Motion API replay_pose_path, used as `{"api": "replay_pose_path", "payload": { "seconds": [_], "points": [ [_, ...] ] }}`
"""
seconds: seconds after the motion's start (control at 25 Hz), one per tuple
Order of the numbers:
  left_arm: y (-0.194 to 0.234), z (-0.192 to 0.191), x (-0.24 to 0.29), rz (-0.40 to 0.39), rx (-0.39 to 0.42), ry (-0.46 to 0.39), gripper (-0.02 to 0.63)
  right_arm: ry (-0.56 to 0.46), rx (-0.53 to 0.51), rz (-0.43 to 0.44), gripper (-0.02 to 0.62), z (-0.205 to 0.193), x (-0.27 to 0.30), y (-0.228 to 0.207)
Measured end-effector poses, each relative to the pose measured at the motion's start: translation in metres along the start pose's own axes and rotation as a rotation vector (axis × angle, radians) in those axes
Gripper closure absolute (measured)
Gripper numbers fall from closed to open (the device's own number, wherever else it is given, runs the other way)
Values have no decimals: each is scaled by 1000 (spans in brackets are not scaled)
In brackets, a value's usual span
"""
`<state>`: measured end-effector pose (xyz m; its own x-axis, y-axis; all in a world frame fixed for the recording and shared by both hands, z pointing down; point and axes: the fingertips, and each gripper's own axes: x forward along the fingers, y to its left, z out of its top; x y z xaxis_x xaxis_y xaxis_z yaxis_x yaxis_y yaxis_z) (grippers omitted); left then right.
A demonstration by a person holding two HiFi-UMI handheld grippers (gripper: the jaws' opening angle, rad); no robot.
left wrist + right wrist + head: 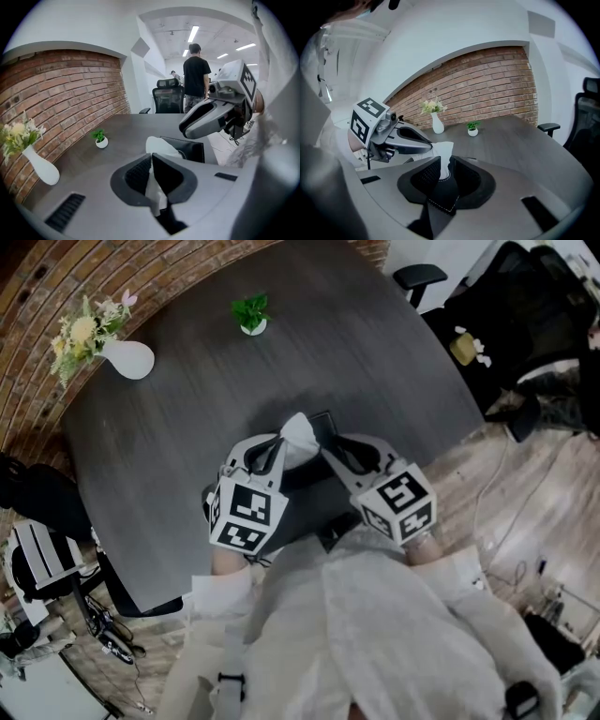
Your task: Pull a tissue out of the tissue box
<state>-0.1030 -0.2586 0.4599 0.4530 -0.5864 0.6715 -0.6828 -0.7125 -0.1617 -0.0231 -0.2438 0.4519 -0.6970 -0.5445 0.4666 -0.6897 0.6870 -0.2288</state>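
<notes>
The dark round worktop (375,352) fills most of the head view, with a curved brick wall (187,273) along its far edge. Your two tongs meet near your edge of the worktop, over the black stitched tissue box (190,151), which sits just in front of you between them. Your right tongs (447,164) are clamped on the near edge of the box; its stitched black cover lies between the jaws. Your left tongs (151,161) are clenched on the tissue (298,432), and a white fold of it is pinched between the jaws and trails down behind them. The tissue stands up out of the top of the box, its lower end still in the opening. A white vase of flowers (131,359) stands far off at the left rim of the worktop. A small potted plant (251,315) sits well apart from it, near the far edge.
</notes>
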Motion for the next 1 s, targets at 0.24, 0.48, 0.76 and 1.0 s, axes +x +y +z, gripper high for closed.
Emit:
{"api": "replay_pose_path", "payload": {
  "seconds": [0.24,0.48,0.76,1.0],
  "points": [
    [9,6,-12,19,-59,-47,594,1,-26,2,511,6,1,1],
    [10,10,-18,32,-80,-74,594,86,-33,-21,514,-13,5,-5],
    [13,11,-25,36,-111,-102,594,183,-58,-22,517,-34,11,-5],
    [13,12,-28,40,-140,-132,594,202,-106,-30,518,-41,12,-4]
  ]
}}
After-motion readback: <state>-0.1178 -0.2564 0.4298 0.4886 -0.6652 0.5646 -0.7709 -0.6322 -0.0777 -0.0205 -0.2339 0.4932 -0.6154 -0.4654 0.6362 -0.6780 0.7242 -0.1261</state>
